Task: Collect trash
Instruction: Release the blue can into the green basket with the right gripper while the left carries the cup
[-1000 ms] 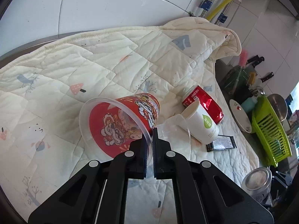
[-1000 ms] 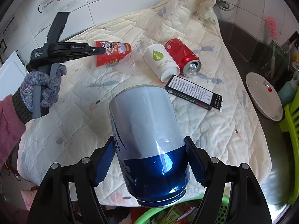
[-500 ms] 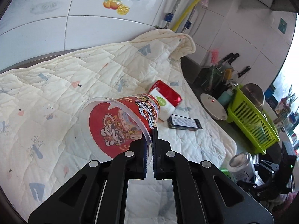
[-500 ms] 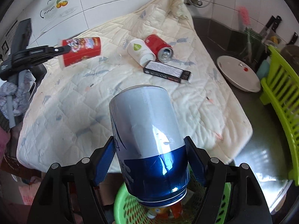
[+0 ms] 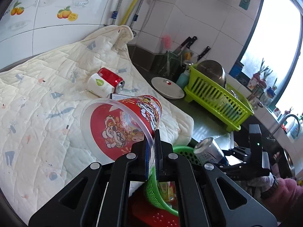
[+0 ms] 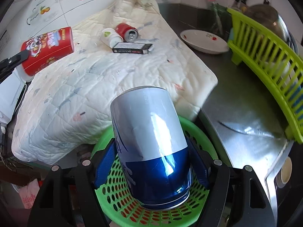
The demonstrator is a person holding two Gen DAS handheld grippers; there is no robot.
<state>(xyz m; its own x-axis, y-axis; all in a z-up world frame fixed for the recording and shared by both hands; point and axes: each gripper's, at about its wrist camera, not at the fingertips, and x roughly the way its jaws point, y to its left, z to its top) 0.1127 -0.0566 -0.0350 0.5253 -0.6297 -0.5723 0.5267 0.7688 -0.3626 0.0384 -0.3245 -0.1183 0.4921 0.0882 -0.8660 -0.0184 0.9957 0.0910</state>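
The right tongs, tilted steeply down and clamped on the can with its long axis leaning just above the basket, are nearer the drop than the left tongs, pinched tight on the cup's rim beside the basket
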